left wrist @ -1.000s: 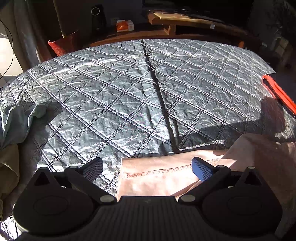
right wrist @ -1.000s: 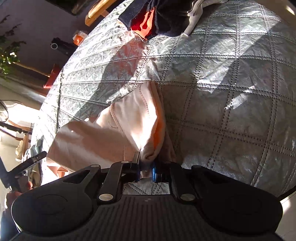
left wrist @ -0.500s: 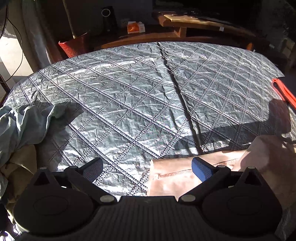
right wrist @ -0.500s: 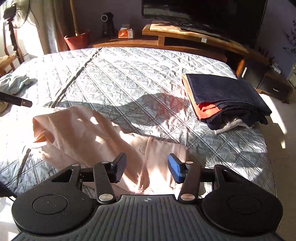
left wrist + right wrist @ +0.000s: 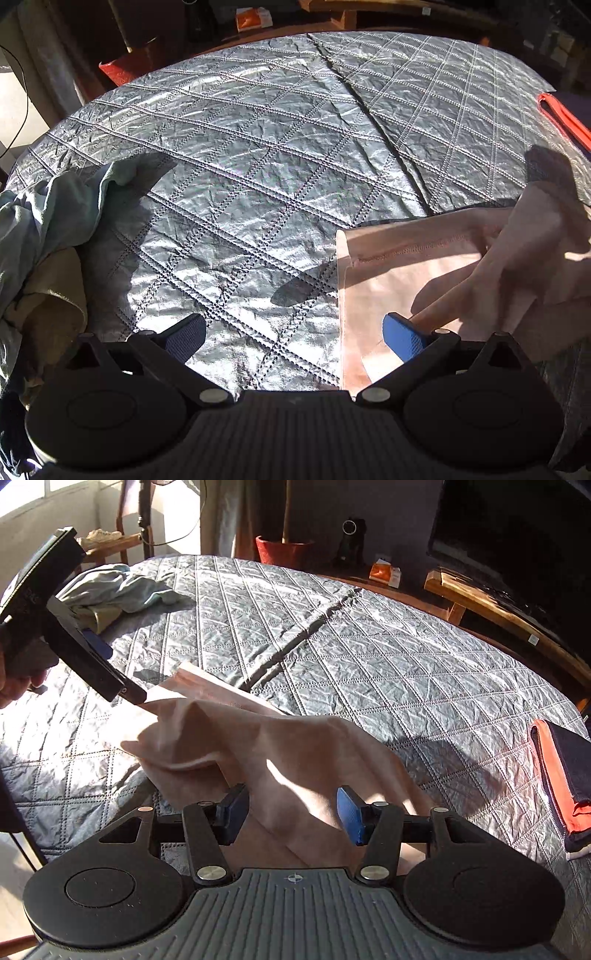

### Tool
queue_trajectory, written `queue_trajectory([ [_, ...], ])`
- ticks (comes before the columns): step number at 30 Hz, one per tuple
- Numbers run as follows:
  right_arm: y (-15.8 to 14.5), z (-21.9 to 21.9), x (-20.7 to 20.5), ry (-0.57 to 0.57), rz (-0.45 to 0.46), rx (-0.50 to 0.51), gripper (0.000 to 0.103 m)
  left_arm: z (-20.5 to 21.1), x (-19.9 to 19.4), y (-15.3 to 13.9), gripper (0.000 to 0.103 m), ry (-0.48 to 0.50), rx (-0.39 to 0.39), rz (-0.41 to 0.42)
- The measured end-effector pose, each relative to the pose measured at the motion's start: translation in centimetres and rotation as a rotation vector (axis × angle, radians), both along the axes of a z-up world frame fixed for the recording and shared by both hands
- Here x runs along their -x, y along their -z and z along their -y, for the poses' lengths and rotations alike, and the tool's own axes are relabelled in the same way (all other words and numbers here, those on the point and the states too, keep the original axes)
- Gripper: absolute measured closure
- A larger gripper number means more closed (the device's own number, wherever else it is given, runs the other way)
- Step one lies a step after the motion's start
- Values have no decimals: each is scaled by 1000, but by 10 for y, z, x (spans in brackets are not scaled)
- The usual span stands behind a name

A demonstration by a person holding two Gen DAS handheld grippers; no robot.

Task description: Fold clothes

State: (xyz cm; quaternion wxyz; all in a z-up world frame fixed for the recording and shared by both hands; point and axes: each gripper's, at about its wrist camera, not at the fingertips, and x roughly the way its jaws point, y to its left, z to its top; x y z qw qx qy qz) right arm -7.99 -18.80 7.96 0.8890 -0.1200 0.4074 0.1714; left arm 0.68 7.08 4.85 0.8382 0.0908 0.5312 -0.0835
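Covering the bed, sunlit grey quilt (image 5: 369, 657), red pot (image 5: 282, 552) beyond.

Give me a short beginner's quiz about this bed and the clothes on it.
1. True or false: the right tool stands open over the pink garment.
2. In the right wrist view, the folded stack lies at: A the left edge, B the right edge, C the centre.
3. What lies at the far left of the quilt?

Key: 1 true; 2 B; 3 a crumpled heap of unfolded clothes.
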Motion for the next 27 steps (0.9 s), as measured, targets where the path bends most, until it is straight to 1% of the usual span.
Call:
queue_trajectory([
  [3, 6, -5, -2, 5, 19, 32, 45, -5, 7, 0, 1, 14, 23, -4],
  [5, 10, -18, 3, -33, 59, 94, 45, -8, 11, -3, 1, 23, 55, -2],
  [7, 14, -34, 12, -110, 99, 193, 45, -15, 12, -9, 1, 18, 120, 0],
  [8, 16, -42, 16, -149, 119, 242, 45, -17, 12, -11, 1, 9, 133, 3],
  [9, 20, -50, 21, -200, 148, 311, 44, -19, 10, -13, 1, -6, 133, 9],
  [12, 31, -67, 36, -359, 239, 474, 42, -25, 3, -16, 1, -61, 143, 19],
  [14, 37, -74, 39, -414, 276, 532, 43, -25, 0, -16, 1, -76, 153, 14],
  [16, 42, -80, 42, -481, 319, 581, 45, -22, 0, -16, 1, -69, 147, 15],
  [19, 46, -91, 45, -599, 386, 631, 55, -18, 1, -17, 1, -56, 137, 19],
  [21, 53, -98, 43, -675, 380, 663, 65, -18, 0, -17, 1, -64, 136, 17],
  [23, 63, -103, 40, -738, 363, 710, 69, -20, 0, -17, 1, -75, 136, 15],
  [25, 70, -105, 38, -791, 355, 746, 69, -22, -1, -18, 1, -88, 138, 19],
  [27, 73, -106, 39, -836, 366, 774, 71, -24, -2, -19, 1, -100, 143, 24],
])
